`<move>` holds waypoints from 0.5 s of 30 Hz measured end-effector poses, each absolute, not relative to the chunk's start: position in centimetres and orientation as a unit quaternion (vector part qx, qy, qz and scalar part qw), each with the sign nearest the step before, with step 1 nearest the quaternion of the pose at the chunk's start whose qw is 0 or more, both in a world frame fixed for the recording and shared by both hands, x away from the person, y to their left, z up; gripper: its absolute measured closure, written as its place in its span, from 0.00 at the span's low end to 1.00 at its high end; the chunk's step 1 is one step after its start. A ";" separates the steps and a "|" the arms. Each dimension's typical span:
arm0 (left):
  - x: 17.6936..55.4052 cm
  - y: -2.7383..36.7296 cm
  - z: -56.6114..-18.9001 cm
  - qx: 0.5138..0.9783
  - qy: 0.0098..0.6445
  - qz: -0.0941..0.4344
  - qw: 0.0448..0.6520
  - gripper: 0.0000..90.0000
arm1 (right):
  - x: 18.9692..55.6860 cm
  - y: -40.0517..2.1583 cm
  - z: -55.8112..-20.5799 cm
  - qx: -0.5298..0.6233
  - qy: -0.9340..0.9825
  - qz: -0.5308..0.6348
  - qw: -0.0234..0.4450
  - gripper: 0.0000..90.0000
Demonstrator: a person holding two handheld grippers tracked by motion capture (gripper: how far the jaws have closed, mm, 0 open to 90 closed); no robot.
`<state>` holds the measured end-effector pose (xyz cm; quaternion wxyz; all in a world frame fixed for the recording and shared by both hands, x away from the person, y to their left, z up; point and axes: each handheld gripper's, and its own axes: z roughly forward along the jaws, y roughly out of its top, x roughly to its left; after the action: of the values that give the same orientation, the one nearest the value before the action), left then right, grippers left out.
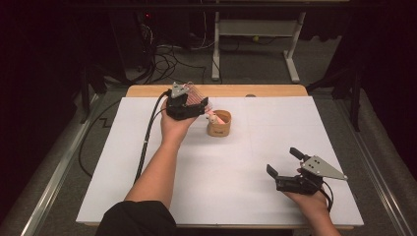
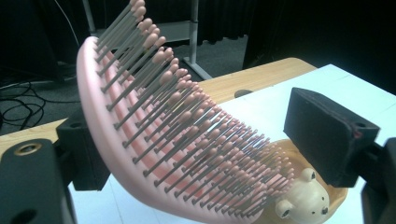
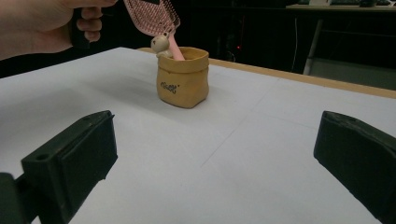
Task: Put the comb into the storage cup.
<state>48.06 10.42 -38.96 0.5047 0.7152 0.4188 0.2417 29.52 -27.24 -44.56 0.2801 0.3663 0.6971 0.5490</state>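
Count on the bench (image 1: 147, 162), one in number: one pink hairbrush (image 2: 154, 130), one tan holder cup (image 3: 182, 77), one small bear-head figure (image 2: 306, 200) at the cup's rim. Tools: two, the left tool (image 1: 189, 109) and the right tool (image 1: 285, 164), each with two black jaws. Hands: two, one on each tool. One white sheet covers the bench top.
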 end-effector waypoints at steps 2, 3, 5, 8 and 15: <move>48.0 10.5 -38.9 0.716 0.418 0.243 0.505 0.17 | 29.5 -27.2 -44.6 0.366 0.697 0.550 0.280 0.00; 48.0 10.5 -38.9 0.716 0.417 0.243 0.504 0.17 | 29.5 -27.2 -44.5 0.366 0.697 0.549 0.280 0.00; 48.0 10.5 -38.8 0.715 0.418 0.243 0.506 0.17 | 29.5 -27.2 -44.5 0.366 0.697 0.549 0.280 0.00; 48.0 10.6 -38.8 0.714 0.418 0.243 0.505 0.17 | 29.5 -27.2 -44.6 0.366 0.697 0.549 0.280 0.00; 48.1 10.7 -38.8 0.714 0.420 0.242 0.506 0.15 | 29.5 -27.2 -44.6 0.367 0.697 0.549 0.280 0.00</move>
<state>48.06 10.73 -38.81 0.5058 0.7137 0.4200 0.2418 29.52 -27.19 -44.57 0.2796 0.3670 0.6972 0.5487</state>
